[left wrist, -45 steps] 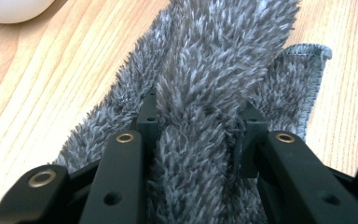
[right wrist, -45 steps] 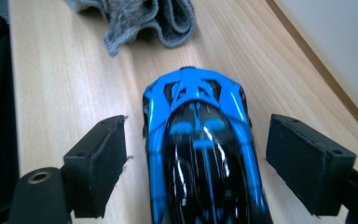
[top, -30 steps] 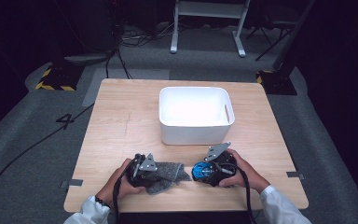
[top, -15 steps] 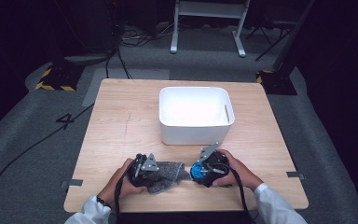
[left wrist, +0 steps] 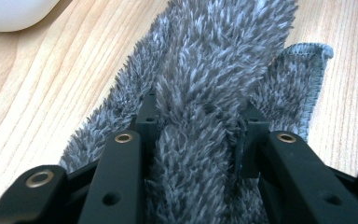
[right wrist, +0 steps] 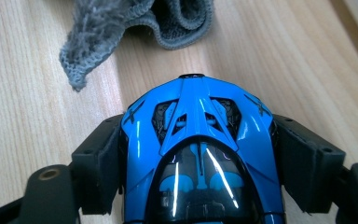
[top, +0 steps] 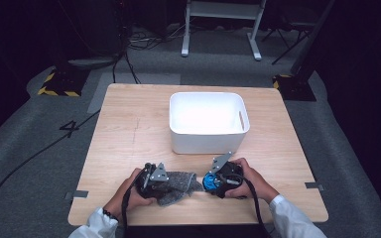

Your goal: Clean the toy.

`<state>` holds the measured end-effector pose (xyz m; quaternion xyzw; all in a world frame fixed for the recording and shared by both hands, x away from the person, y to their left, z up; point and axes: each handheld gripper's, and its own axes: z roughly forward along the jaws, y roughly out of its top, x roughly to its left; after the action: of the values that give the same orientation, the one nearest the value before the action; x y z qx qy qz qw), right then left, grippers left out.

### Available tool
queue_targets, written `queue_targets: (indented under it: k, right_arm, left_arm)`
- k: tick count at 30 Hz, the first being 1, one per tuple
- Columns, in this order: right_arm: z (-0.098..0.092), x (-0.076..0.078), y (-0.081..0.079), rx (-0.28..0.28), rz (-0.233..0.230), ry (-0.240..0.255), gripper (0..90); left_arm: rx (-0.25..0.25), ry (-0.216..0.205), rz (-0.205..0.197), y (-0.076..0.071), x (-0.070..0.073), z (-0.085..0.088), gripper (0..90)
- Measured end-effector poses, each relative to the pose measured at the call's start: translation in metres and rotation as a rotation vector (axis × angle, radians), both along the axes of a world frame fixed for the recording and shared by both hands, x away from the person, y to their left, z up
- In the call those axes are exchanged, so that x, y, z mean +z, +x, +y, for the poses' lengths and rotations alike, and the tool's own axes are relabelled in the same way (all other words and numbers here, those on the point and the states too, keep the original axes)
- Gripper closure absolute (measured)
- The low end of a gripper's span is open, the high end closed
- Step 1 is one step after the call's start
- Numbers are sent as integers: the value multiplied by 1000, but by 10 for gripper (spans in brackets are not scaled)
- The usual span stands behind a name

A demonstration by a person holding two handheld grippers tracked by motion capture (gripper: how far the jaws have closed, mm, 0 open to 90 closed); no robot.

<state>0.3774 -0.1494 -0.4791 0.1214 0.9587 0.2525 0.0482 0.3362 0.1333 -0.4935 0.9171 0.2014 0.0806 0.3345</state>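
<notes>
Left claw (top: 171,184) clamps the grey cloth (left wrist: 223,84), right claw (top: 209,181) grips the blue toy car (right wrist: 200,149), wiping likely next.

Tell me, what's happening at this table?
A person sits at a wooden table with a two-jaw gripper in each hand. The left gripper is clamped on a fluffy grey cloth lying on the tabletop. The right gripper is closed around a shiny blue toy car, close to the cloth's edge. A white bin stands just beyond both hands, and nothing can be seen inside it.
</notes>
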Motion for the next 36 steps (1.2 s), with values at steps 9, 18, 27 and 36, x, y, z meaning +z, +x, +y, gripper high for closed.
queue_targets:
  k: [9, 18, 27, 36]
  right_arm:
    - [-19, 23, -5, -23, -37, 159, 250]
    - [-40, 43, -13, -27, -81, 286, 253]
    - [-58, 50, -19, -27, -115, 334, 255]
    - [-66, 55, -20, -31, -137, 375, 255]
  left_arm:
    - [4, -1, 1, 0, 0, 0, 630]
    - [6, 1, -1, 1, 0, -1, 628]
    - [14, 18, 0, 1, 1, -8, 590]
    - [45, -9, -45, 3, 11, -24, 214]
